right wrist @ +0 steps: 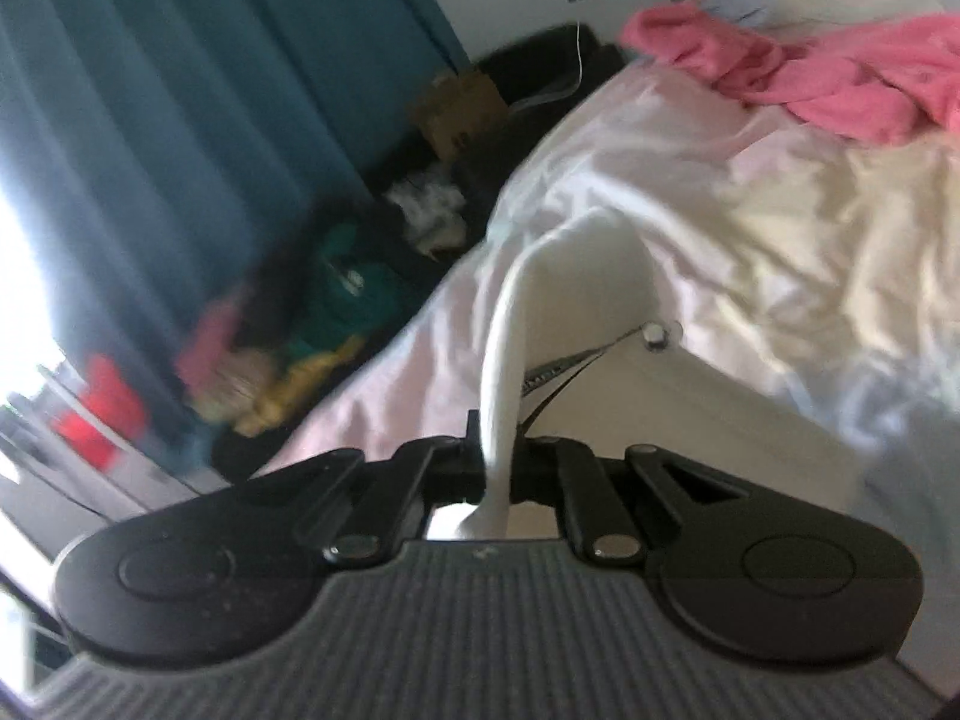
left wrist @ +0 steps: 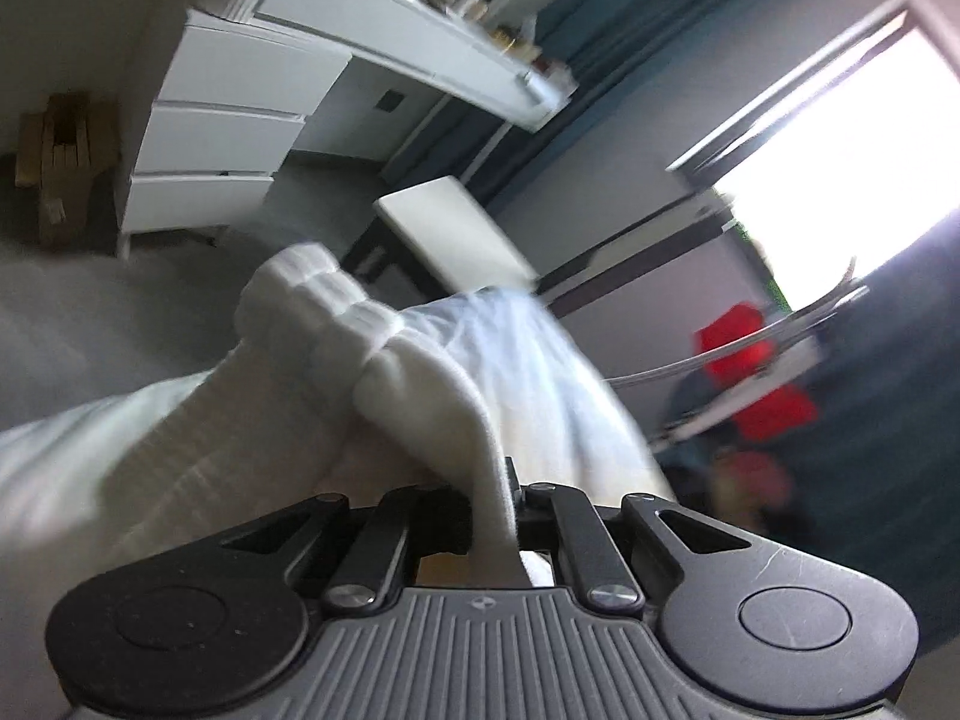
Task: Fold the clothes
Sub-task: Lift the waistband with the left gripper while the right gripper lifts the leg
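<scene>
The left claw is clamped on a fold of a white garment, its 2 fingers drawn close together with the fabric pinched between them; the cloth rises from the grip in a thick gathered ridge with a ribbed, bunched edge and runs off toward the lower left of the left wrist view. Beyond it, blurred, stand a white chest of drawers, a cluttered white shelf, teal curtains and a bright window. The right claw is likewise closed on the same white garment — a narrow strip climbs from between its fingers and arches over toward the bed. A small metal snap or button and a dark tag or strap show on the garment just beside that strip. The bed carries rumpled pale sheets, and a pink garment lies crumpled near its far end, well apart from the claw. Beside the bed — against the curtain — sits a heap of mixed coloured clothes, too blurred to tell apart.
</scene>
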Tool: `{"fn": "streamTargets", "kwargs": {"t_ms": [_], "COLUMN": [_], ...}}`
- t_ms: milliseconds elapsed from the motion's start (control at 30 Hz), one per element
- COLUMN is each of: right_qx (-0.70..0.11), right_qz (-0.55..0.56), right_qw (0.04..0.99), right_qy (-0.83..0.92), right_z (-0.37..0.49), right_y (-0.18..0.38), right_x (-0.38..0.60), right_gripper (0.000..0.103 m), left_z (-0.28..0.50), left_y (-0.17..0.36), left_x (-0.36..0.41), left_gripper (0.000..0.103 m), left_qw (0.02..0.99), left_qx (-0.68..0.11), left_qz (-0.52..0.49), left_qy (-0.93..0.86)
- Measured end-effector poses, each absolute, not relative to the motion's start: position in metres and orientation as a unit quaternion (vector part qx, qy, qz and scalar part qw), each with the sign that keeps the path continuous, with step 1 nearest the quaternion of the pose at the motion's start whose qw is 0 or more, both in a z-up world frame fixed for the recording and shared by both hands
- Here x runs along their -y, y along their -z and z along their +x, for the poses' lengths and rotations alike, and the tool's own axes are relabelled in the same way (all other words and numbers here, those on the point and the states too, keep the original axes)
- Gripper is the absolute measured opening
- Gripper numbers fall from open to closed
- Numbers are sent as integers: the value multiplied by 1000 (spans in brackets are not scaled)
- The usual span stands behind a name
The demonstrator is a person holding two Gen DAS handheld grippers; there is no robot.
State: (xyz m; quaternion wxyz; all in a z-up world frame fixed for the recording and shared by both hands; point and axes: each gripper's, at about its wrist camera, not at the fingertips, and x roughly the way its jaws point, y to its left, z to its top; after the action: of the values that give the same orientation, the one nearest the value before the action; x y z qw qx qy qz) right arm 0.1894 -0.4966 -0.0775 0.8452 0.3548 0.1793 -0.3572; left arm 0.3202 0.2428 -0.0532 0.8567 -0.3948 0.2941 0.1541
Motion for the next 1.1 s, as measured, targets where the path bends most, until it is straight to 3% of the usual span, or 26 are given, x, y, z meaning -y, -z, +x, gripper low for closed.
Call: {"fn": "streamTargets", "kwargs": {"t_ms": [100, 233, 367, 400, 433, 467, 500, 533, 600, 633, 867, 1100], "right_qx": [-202, -205, -209, -209, -210, -211, -212, -213, -202, -193, -139, -208], "right_qz": [352, 371, 389, 394, 398, 403, 408, 412, 430, 441, 530, 620], "right_qw": [838, 838, 838, 838, 837, 837, 837, 836, 836, 837, 807, 729], "right_qy": [364, 343, 321, 315, 310, 304, 298, 293, 274, 262, 219, 201], "right_z": [235, 230, 226, 224, 223, 222, 221, 220, 198, 182, 61, 45], "right_y": [109, 119, 129, 132, 135, 137, 140, 142, 141, 138, 147, 197], "right_x": [502, 507, 513, 514, 516, 517, 518, 520, 519, 518, 506, 503], "right_gripper": [7, 8, 10, 15, 19, 31, 45, 51, 74, 77, 77, 77], "left_z": [376, 406, 401, 396, 391, 383, 372, 358, 328, 313, 196, 166], "left_y": [84, 103, 100, 99, 97, 93, 89, 85, 75, 70, 79, 136], "left_x": [-238, -226, -221, -222, -225, -227, -229, -231, -233, -235, -247, -265], "left_gripper": [8, 10, 22, 27, 41, 51, 52, 56, 69, 71, 79, 80], "left_qw": [844, 854, 868, 870, 871, 873, 876, 879, 884, 887, 876, 827], "left_qx": [-326, -340, -346, -345, -342, -341, -337, -332, -322, -318, -325, -338], "left_qz": [-387, -350, -320, -322, -327, -330, -330, -329, -328, -327, -354, -446], "left_qy": [-179, -181, -158, -144, -128, -112, -99, -92, -82, -77, -32, -61]}}
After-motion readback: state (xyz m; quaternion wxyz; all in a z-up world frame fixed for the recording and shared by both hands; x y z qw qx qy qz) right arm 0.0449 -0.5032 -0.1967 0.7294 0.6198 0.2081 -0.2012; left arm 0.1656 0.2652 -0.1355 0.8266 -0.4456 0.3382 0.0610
